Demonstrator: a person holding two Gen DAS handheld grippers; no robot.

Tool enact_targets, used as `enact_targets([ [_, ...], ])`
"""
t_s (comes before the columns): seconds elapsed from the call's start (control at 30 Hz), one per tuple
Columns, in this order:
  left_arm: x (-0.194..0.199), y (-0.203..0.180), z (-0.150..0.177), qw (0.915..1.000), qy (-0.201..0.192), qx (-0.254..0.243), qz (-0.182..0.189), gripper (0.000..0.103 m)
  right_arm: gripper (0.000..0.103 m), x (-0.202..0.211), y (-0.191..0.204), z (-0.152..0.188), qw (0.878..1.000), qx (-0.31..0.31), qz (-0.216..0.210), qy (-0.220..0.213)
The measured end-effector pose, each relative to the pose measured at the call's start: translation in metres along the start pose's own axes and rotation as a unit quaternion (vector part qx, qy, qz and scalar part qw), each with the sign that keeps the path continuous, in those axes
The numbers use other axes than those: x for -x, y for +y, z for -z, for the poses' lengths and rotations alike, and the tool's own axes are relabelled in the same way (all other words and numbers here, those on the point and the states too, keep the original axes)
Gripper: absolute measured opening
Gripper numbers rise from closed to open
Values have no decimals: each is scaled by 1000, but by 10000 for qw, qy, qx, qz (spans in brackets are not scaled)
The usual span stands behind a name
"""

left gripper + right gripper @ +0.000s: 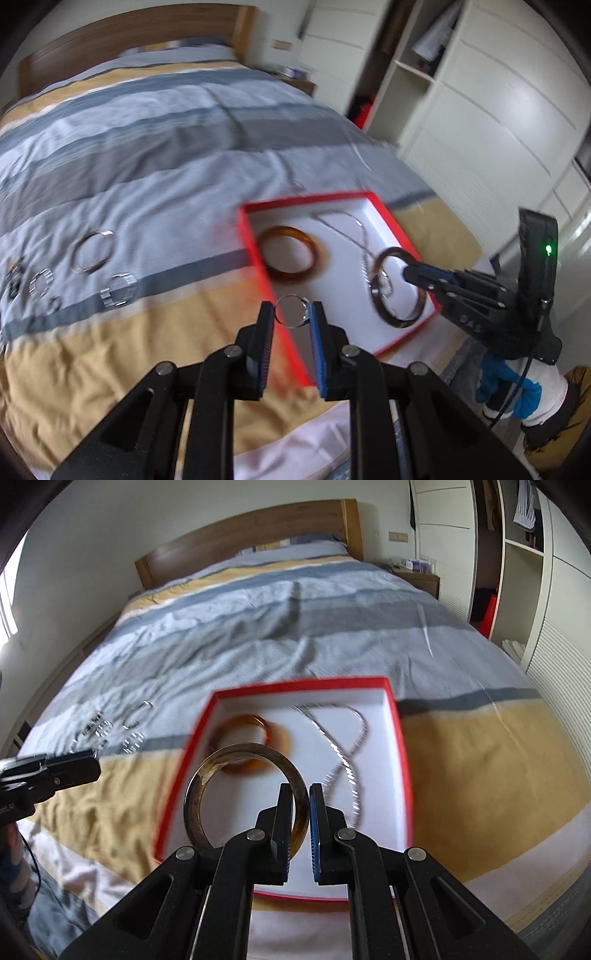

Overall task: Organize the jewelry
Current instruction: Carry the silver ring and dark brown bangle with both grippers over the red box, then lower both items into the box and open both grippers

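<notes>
Jewelry: split between the red box (400,746) and the striped bedspread (155,155); an amber bangle (255,744) and a silver chain (345,746) already lie in the box, while several silver and clear pieces (92,251) sit on the bedspread well to the left of it.
Left gripper (291,314): fingers clamped on a small silver ring (291,311), held just above the near left rim of the box.
Right gripper (301,801): fingers clamped on the rim of a mottled brown bangle (243,794), which stands on edge over the white floor of the box.
Right hand: a gloved hand (517,391) on the grip, seen from the left wrist view.
Step in hand: both pieces look to be on their way into the box; I judge the bangle closer to being set down than the ring.
Next move: lower the bangle toward a bare patch between the amber bangle and the chain, then part the fingers; carry the ring past the rim before letting go.
Risk: the standing bangle may roll, and the ring could drop outside the rim.
</notes>
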State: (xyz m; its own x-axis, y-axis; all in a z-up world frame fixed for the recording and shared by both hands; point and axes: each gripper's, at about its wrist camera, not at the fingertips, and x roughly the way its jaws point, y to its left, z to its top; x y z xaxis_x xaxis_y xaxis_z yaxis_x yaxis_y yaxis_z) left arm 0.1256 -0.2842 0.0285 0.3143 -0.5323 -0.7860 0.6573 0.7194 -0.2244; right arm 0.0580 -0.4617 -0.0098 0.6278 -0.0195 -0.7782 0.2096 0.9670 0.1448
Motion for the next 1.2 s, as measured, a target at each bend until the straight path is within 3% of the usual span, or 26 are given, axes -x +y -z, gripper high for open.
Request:
enact_targets([
  [0.23,-52,-35,1,9981,439,-409,130,18,9,-25,-24,10,9991,155,172,368],
  [0.63,-104,-38,15,9934,1039,-438,205,18,9,-46,-22,12,9942,761,317,692],
  [1.2,-120,-35,20,9921,1120,-560,22,19,8,-48,-17,12,9909,1015,445,761],
])
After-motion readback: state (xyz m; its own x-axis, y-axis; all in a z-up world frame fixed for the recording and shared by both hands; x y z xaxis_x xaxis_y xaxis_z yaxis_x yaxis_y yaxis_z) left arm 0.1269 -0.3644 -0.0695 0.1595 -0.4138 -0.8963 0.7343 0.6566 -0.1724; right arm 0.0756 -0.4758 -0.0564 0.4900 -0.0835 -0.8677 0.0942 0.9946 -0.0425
